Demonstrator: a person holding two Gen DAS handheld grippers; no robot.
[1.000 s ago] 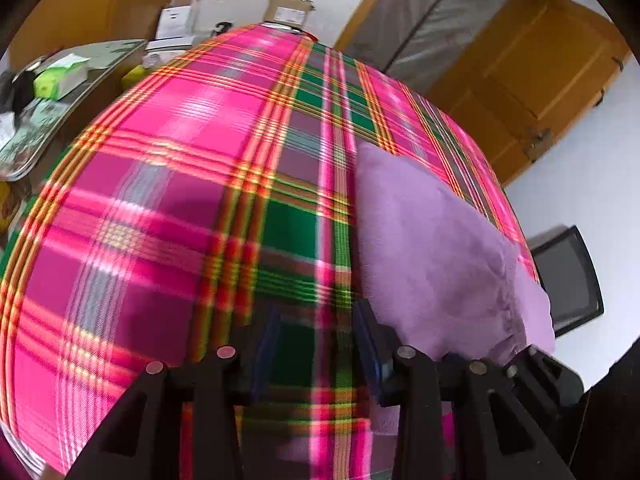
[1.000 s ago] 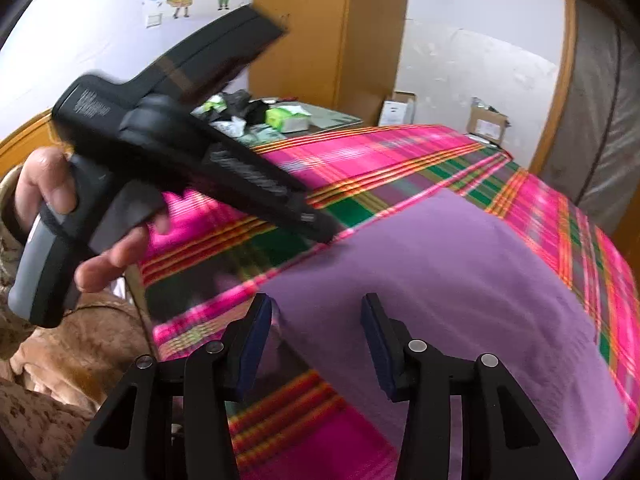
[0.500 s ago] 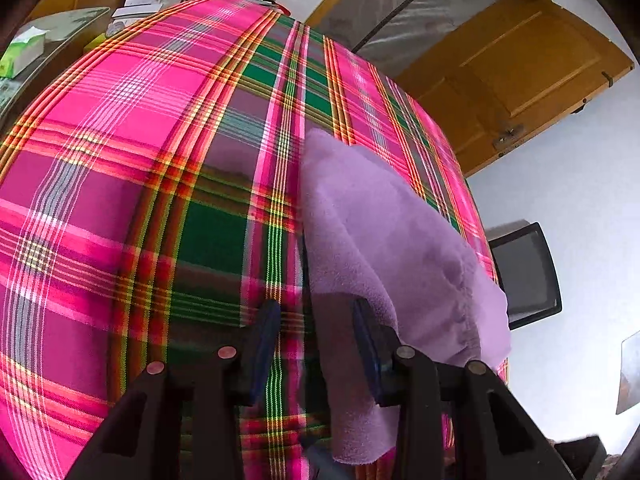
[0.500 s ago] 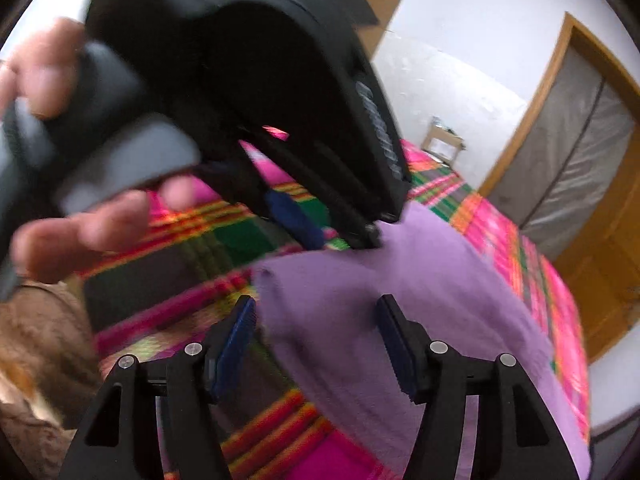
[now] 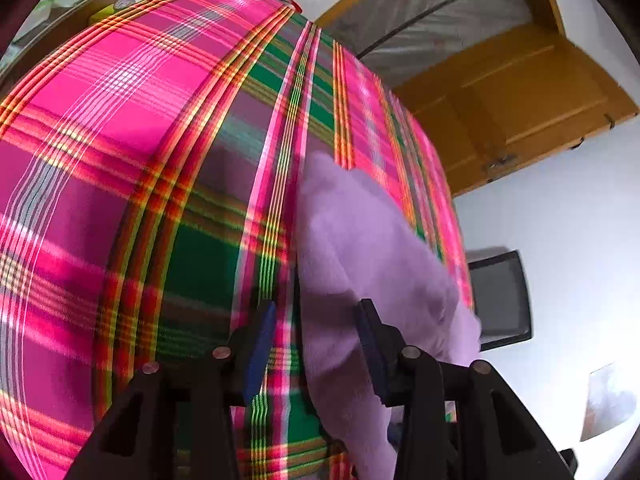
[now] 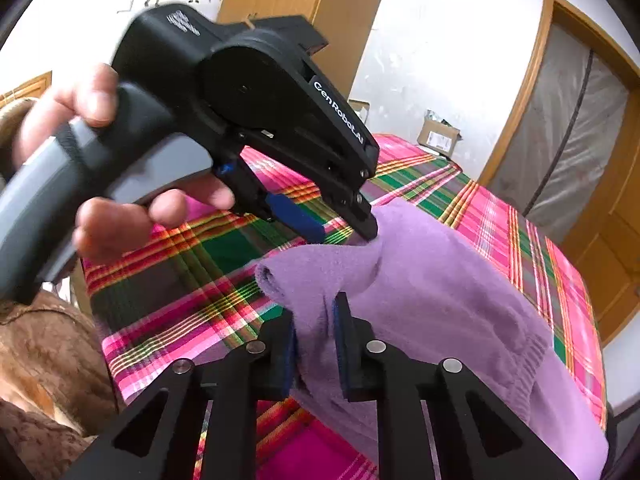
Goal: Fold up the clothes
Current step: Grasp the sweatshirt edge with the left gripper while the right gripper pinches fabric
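Two tools are working on one soft lilac garment (image 6: 448, 304). In the right wrist view, the right tool (image 6: 314, 344) is pinching a bunched fold of the fleecy fabric between its blue-padded fingers (image 6: 342, 332), the jaws standing close together with cloth squeezed between them. Just beyond, the left tool (image 6: 344, 226), a black moulded plastic body with a grey handle, is reaching down to the garment's far edge; a hand (image 6: 120, 208) is wrapping around its grip. Its blue pad and black tip are touching the cloth's raised edge, but whether they are gripping it I cannot tell from this side.

From the left wrist view, the left tool (image 5: 316, 344) is holding its jaws apart, the garment's (image 5: 360, 248) straight edge running between them, the right finger lying on the plush fabric.

Under the garment, a bed cover (image 5: 132, 152) in glossy pink, green and orange plaid is spreading out smoothly. A ribbed, gathered hem is showing at the garment's near right side. Brown patterned fabric (image 6: 48, 352) is filling the lower left corner, and a cardboard box (image 6: 438, 138) is sitting beyond the bed.
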